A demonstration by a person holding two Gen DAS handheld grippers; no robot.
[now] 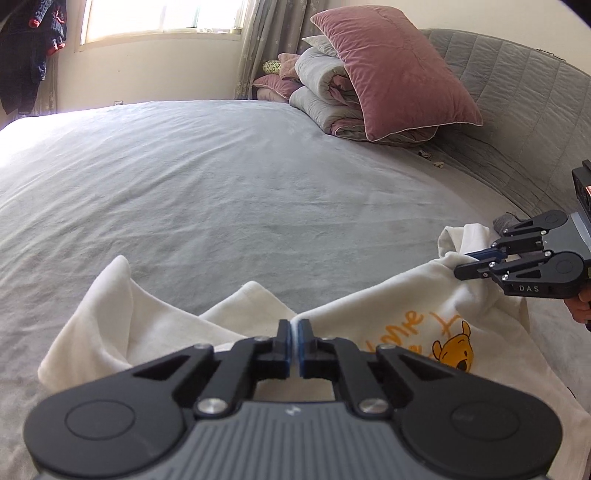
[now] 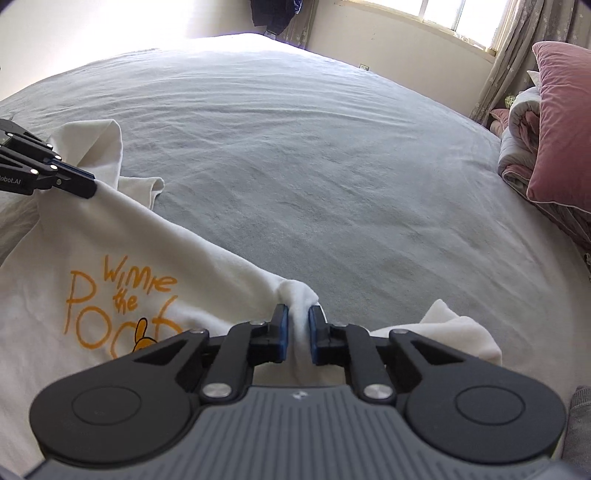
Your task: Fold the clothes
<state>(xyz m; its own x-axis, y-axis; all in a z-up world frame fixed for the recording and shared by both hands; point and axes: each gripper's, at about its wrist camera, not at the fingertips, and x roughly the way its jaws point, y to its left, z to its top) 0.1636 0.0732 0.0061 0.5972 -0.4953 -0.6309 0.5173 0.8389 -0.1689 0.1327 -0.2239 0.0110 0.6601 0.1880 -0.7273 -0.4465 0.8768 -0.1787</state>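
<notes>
A white top [image 2: 122, 240] with orange "Winnie the Pooh" lettering and a yellow bear print [image 1: 456, 352] lies spread on the grey bed cover [image 1: 240, 184], stretched between the two tongs. The left gripper [image 1: 294, 328] is clenched tight on a thin fold of the top's edge, its blue pads nearly meeting with only a sliver of white cloth between them; one loose sleeve [image 1: 110, 295] stands up just to its left. The right gripper [image 2: 298, 314] grasps a thicker bunched corner of the same top, the cloth puckered and pressed between its pads, with another sleeve end [image 2: 454, 328] lying just to its right. The printed chest sits between the two tongs. Well beyond both fingertips the bed cover runs bare to the far wall. Ahead and to the right of the tongs, a pink pillow [image 1: 395, 70] leans on a folded grey quilt [image 1: 325, 99] against the padded headboard [image 1: 517, 85], beside a curtain [image 1: 258, 40] and a bright window [image 1: 159, 18].
</notes>
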